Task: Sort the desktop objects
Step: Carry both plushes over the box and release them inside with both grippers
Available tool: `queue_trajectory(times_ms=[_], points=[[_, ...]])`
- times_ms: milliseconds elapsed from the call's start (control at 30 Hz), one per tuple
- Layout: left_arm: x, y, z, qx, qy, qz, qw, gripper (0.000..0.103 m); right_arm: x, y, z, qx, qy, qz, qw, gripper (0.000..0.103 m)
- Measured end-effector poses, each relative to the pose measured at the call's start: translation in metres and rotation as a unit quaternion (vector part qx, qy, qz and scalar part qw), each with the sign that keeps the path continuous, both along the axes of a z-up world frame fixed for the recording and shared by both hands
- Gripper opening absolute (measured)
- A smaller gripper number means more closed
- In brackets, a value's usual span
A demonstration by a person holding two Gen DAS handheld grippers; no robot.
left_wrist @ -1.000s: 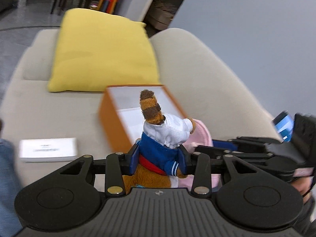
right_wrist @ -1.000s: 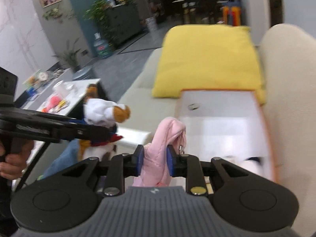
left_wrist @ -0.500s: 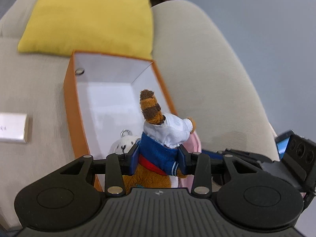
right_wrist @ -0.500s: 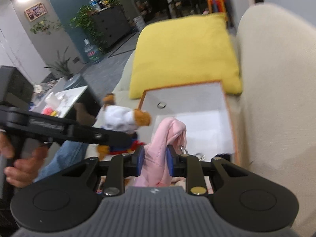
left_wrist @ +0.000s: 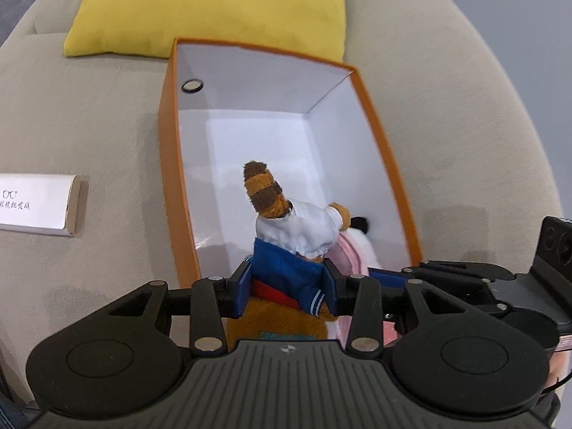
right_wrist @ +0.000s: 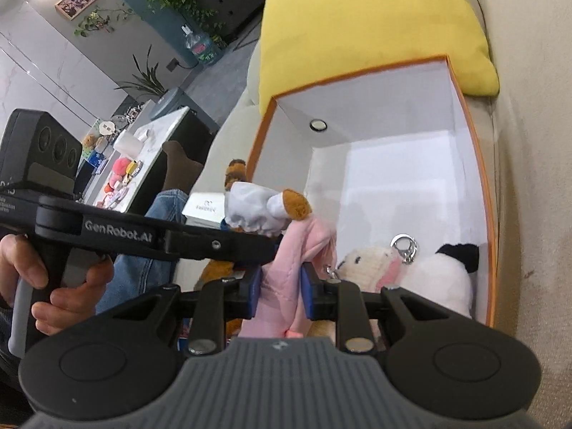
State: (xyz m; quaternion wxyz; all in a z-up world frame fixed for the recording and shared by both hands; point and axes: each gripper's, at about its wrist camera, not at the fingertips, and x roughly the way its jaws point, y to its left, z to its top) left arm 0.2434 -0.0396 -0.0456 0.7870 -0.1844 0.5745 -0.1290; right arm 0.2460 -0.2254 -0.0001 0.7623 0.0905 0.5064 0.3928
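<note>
My left gripper (left_wrist: 286,287) is squeezed tight on a brown toy animal (left_wrist: 289,246) that wears a white top and blue clothes, and its striped tail sticks up. I hold it over the near end of the orange box (left_wrist: 168,164), which is white inside. My right gripper (right_wrist: 279,295) is squeezed tight on a pink soft toy (right_wrist: 296,261), also over the near end of the box. The two toys touch each other, the brown one on the left and the pink one on the right. Down in the near end of the box lie a cream toy (right_wrist: 364,262) with a metal ring (right_wrist: 404,245) and a black and white toy (right_wrist: 443,271), side by side. The far end of the box is bare. The box sits on a pale sofa (left_wrist: 89,114), and a yellow pillow (left_wrist: 211,7) lies at its far end, touching it. A small white box (left_wrist: 35,207) rests on the sofa seat to the left, apart from the orange box
</note>
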Motion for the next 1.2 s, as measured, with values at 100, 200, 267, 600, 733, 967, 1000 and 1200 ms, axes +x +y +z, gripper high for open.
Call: queue_trajectory(times_ms=[100, 200, 267, 600, 733, 967, 1000, 1200], points=[[0.002, 0.001, -0.007, 0.012, 0.006, 0.008, 0.9999, 0.048, 0.008, 0.002, -0.010, 0.002, 0.010, -0.004, 1.000, 0.025], [-0.002, 0.000, -0.015, 0.036, 0.003, 0.008, 0.9993, 0.048, 0.005, 0.009, -0.019, -0.015, 0.010, 0.007, 1.000, 0.025], [-0.004, -0.005, -0.020, 0.053, -0.001, -0.002, 0.9986, 0.048, 0.005, 0.014, -0.027, -0.029, 0.016, 0.013, 0.999, 0.025], [-0.021, -0.017, 0.012, 0.095, -0.066, -0.050, 0.9921, 0.066, 0.006, -0.003, -0.027, -0.016, 0.032, -0.015, 0.999, 0.027], [-0.026, -0.025, 0.024, 0.114, -0.087, -0.076, 0.9868, 0.065, 0.006, -0.004, -0.027, -0.014, 0.030, -0.023, 0.999, 0.027], [-0.029, -0.035, 0.016, 0.113, -0.065, -0.117, 0.9846, 0.032, 0.008, -0.008, -0.027, -0.002, 0.051, -0.031, 0.998, 0.026], [-0.028, -0.035, 0.014, 0.113, -0.058, -0.116, 0.9851, 0.031, 0.010, -0.010, -0.028, 0.002, 0.057, -0.034, 0.998, 0.026], [-0.027, -0.034, -0.006, 0.146, -0.018, -0.122, 0.9815, 0.023, 0.010, -0.005, -0.029, 0.010, 0.064, -0.026, 0.998, 0.024]])
